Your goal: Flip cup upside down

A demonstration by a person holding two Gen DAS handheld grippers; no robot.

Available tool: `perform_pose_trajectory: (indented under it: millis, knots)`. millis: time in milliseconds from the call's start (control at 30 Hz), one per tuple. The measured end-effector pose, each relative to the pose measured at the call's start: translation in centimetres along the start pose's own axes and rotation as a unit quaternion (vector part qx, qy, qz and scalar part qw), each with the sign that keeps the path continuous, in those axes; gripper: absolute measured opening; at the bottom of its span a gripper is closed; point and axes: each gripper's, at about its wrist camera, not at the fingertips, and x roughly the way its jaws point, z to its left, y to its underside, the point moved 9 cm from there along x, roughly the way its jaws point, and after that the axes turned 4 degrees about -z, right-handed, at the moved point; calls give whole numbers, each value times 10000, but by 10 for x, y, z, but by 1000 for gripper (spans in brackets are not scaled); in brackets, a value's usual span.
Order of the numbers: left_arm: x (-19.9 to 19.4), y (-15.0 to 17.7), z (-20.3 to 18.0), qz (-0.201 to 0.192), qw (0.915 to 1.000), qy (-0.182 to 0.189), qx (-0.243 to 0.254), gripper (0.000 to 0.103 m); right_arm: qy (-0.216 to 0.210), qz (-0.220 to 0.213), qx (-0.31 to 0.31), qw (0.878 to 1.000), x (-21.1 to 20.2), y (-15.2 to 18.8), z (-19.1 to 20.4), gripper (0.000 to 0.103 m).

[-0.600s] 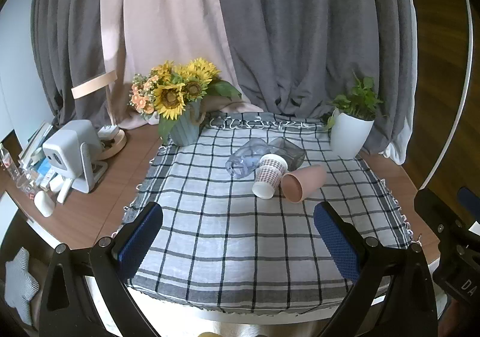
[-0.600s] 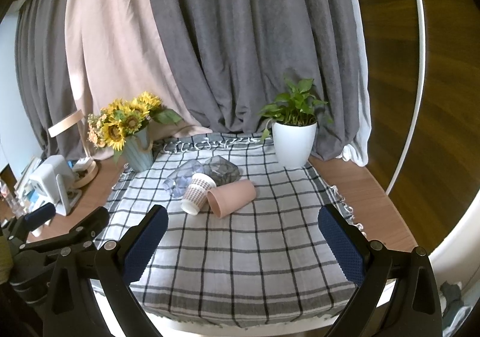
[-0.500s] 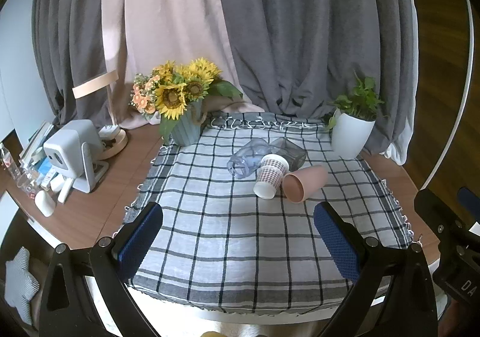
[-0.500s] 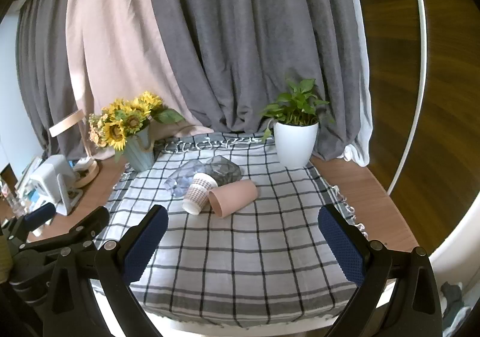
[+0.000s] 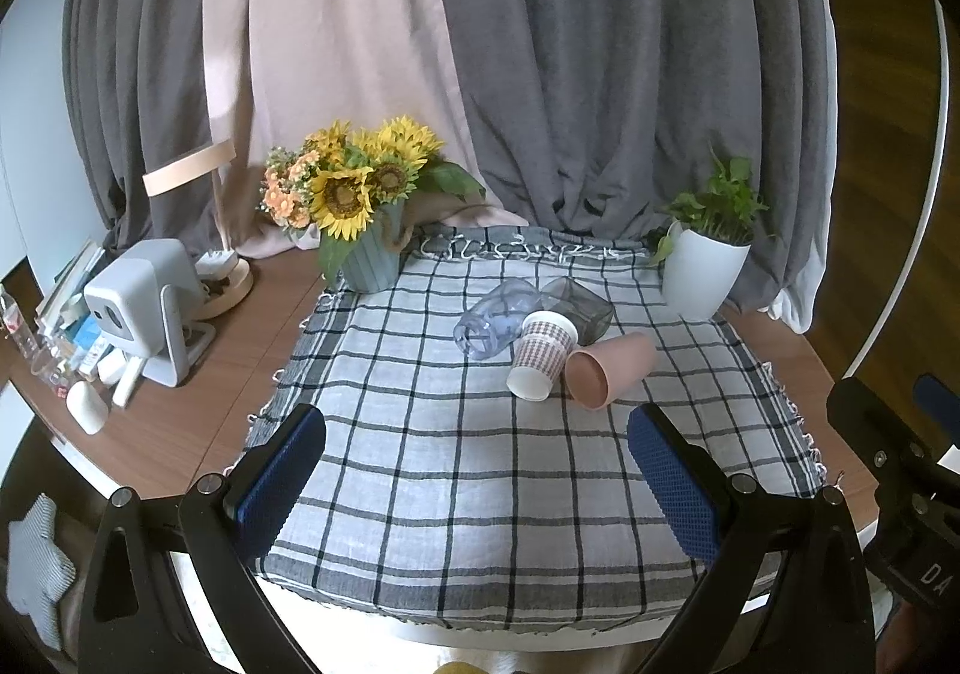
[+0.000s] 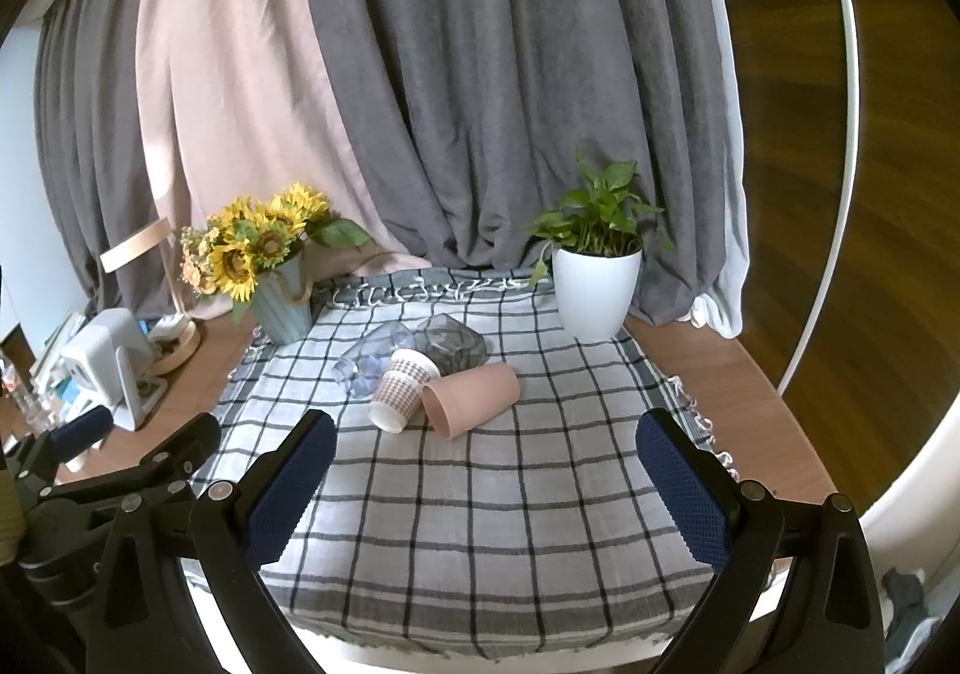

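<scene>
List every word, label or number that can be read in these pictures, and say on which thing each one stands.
"DA": white letters on the black body of the right hand-held gripper, cut off at the picture's edge.
Packets and bottle at the far left of the table: print too small and blurred to read.
Paper cup: a check pattern only, no words.

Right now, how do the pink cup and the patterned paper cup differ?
The pink cup is plain, wider and lies to the right; the patterned paper cup has a checked print with a white rim and looks narrower. Both lie tipped on the checked cloth, mouths toward the cameras, side by side, ungripped.
</scene>
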Motion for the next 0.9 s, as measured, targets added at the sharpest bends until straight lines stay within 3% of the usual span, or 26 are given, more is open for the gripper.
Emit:
perform_pose_trajectory:
  millis: [233, 433, 500, 900]
  knots:
    - [4, -3, -2, 17, 10000, -51, -34, 103, 24, 8, 14, 10000, 2, -1, -1, 101]
    - [7, -2, 0, 68, 9995, -250, -152, 103, 24, 64, 31, 10000, 6, 0, -2, 101]
    - [9, -1, 4, 95, 9983, -492, -305, 103, 21, 83, 28, 10000, 7, 1, -2, 101]
    - [29, -2, 5, 289, 9967, -601, -454, 103, -17, 282, 18, 9996, 24, 4, -1, 101]
